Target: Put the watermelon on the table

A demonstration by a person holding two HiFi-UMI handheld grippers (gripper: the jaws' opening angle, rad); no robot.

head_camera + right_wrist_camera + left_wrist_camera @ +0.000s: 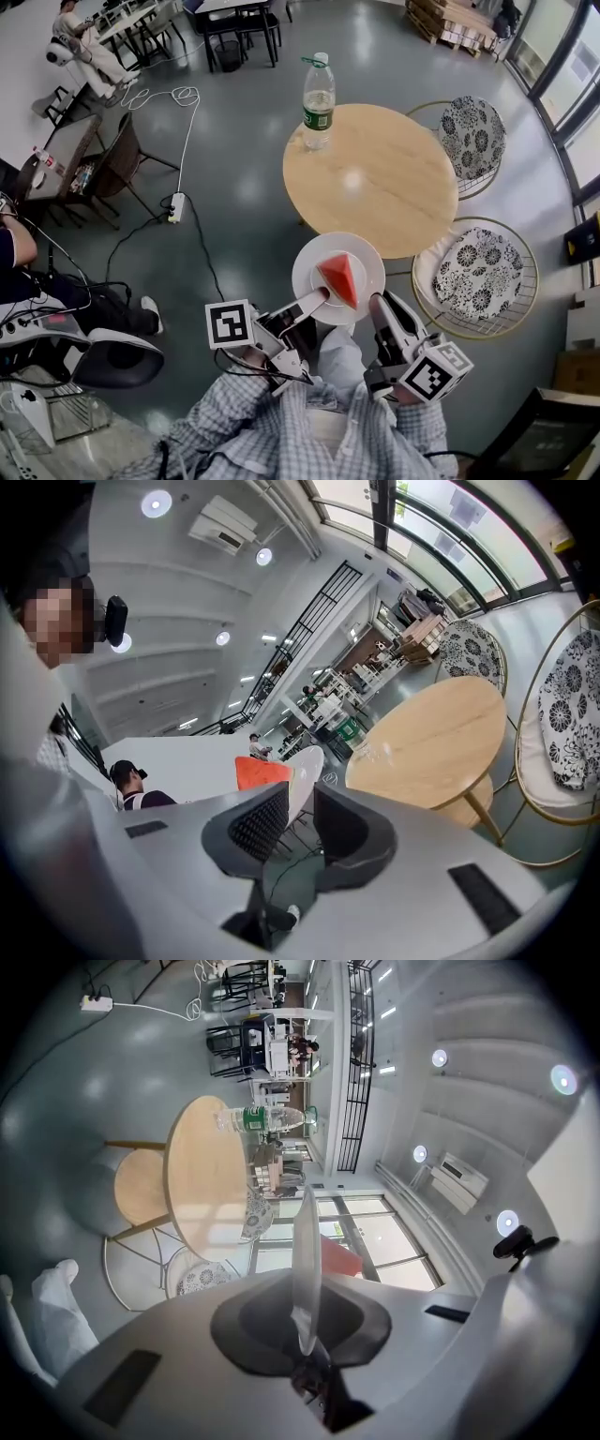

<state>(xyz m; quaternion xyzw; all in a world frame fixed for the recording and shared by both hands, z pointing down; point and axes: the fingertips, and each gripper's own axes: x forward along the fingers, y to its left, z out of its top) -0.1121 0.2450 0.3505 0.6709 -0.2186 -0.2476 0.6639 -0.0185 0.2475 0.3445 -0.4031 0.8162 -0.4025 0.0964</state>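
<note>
1. Melon: red wedge on a white plate, narrow end twd the person, a bit R of plate centre.
2. Plate is up in the air, about level, carried betw both grippers, not on the table. In head view its far rim overlaps the table's near edge; the rest hangs over grey floor.
3. L gripper: jaws narrow, pinched on plate's L rim. L gripper view shows the rim edge-on, squeezed betw the pads, melon a red patch behind it.
4. R gripper: jaws narrow too, plate's R rim betw them, ribbed pad against it, so gripping the plate.
5. Both grippers point fwd twd the table, marker cubes back near the person's checked shirt.
6. Table: round, pale wood, bare apart from a clear bottle w/ green label & cap, upright near the far-L edge.
7. Two wire chairs w/ black-&-white floral cushions, R of table: far chair by the far side, near chair close to plate's R.
8. Floor L of table: white power strip, white cable running up from it into loops. Dark chairs & desks further L; a seated person in top-L corner, too small for detail.
</note>
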